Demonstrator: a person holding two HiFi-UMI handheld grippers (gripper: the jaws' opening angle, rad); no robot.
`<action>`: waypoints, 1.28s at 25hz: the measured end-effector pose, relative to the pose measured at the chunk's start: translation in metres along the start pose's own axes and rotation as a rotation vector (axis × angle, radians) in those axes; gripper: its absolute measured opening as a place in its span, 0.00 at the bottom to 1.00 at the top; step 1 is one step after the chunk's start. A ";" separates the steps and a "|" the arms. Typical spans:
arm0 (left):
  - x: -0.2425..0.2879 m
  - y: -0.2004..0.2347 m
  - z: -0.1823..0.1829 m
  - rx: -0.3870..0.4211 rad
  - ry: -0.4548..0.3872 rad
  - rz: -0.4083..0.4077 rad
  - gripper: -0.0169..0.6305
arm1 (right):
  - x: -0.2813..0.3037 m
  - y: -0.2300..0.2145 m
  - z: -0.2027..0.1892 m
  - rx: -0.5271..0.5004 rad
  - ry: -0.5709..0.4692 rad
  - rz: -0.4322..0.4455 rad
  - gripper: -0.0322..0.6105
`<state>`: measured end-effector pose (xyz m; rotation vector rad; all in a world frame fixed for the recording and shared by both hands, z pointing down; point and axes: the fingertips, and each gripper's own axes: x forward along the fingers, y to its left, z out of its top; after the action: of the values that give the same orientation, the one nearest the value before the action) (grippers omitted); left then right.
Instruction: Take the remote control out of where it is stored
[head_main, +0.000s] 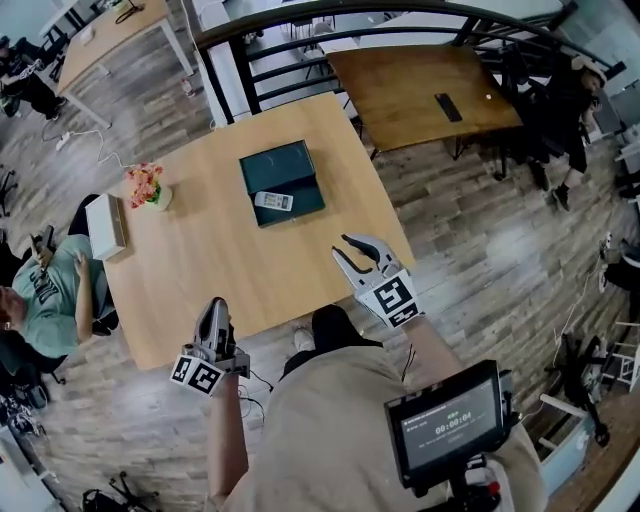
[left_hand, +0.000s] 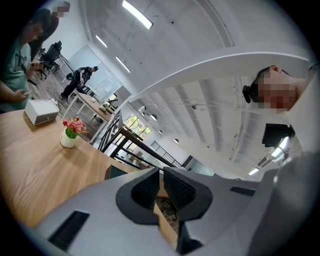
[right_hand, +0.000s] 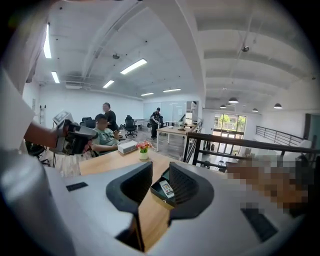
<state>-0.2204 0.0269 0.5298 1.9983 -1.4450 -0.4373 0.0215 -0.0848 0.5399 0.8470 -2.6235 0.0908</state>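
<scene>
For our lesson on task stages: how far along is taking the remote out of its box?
Done: the box lies open. In hand: nothing. The left tool and right tool are both empty, short of the box. Left: grasp the remote and lift it out.

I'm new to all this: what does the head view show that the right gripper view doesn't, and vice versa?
Only the head view: the small screen at the wearer's chest and the wearer's own lap. Only the right gripper view: the ceiling lights, the tall windows and two people standing far back. Both: the light wooden table, the dark box with the remote control lying in it, the flower pot, the white box and a seated person.
</scene>
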 end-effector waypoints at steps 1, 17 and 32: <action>0.008 0.001 0.001 0.004 0.006 0.011 0.04 | 0.012 -0.007 -0.004 -0.010 0.015 0.016 0.19; 0.097 0.033 -0.003 0.046 0.073 0.159 0.04 | 0.180 -0.067 -0.079 -0.097 0.250 0.264 0.30; 0.115 0.070 -0.013 -0.002 0.087 0.251 0.04 | 0.300 -0.048 -0.197 -0.164 0.556 0.421 0.40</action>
<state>-0.2238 -0.0909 0.5955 1.7803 -1.6129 -0.2402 -0.1086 -0.2543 0.8321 0.1633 -2.1934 0.1892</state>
